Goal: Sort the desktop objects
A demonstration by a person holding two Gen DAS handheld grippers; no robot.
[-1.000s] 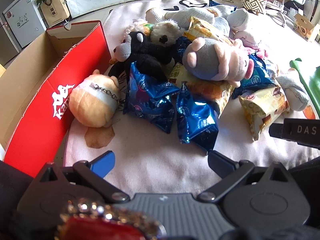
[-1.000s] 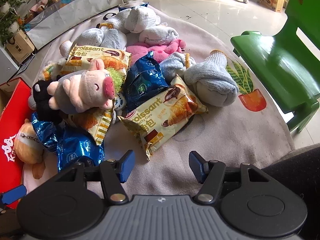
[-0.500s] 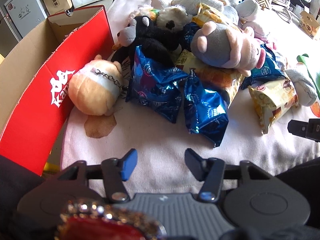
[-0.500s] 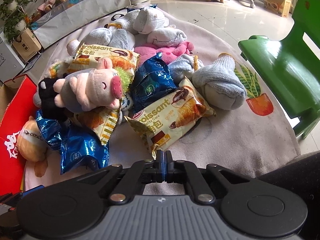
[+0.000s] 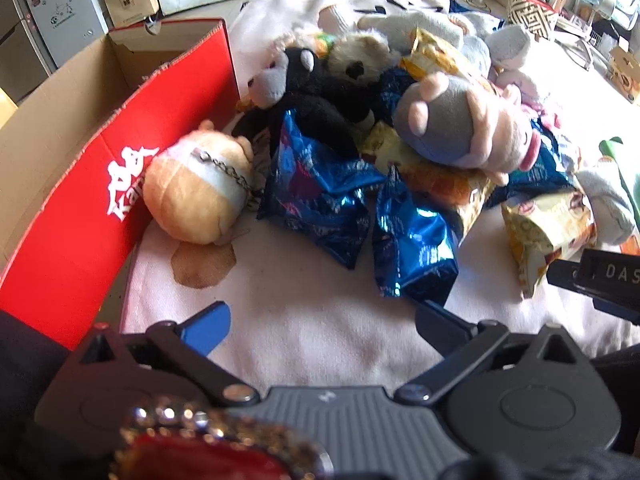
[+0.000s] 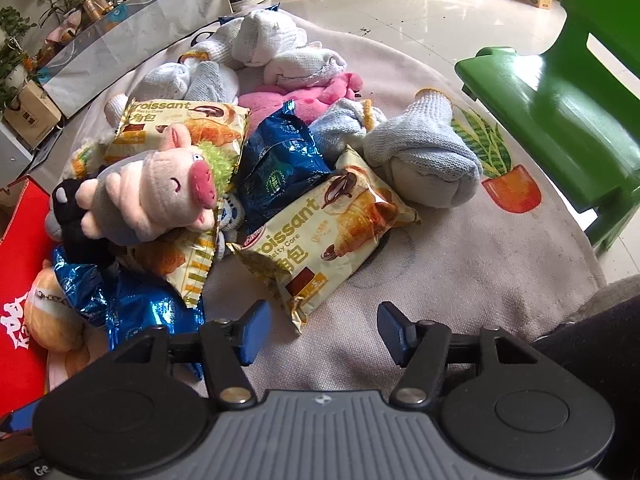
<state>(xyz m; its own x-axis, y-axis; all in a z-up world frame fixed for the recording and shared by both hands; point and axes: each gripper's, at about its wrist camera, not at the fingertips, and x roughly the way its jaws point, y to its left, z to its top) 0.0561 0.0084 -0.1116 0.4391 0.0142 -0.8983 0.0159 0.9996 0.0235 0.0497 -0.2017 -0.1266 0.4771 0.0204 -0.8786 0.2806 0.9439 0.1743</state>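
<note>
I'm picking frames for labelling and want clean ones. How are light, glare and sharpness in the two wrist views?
Left wrist view: sun from the upper right, glare on the blue foil packets, soft blur throughout, the red box bowed by the fisheye. Right wrist view: sharper, the croissant packet print readable, a bright sheen on the green chair, the tiled floor washed out.

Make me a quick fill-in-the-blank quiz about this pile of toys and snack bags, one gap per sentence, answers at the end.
1. The cardboard box beside the pile is ___ on its outside.
2. The chair at the edge of the mat is ___.
3. The plush pig lies on top of a ___ bag.
4. Between the right gripper fingers there is ___; its jaws are opening.

Answers: red; green; croissant; nothing
</note>
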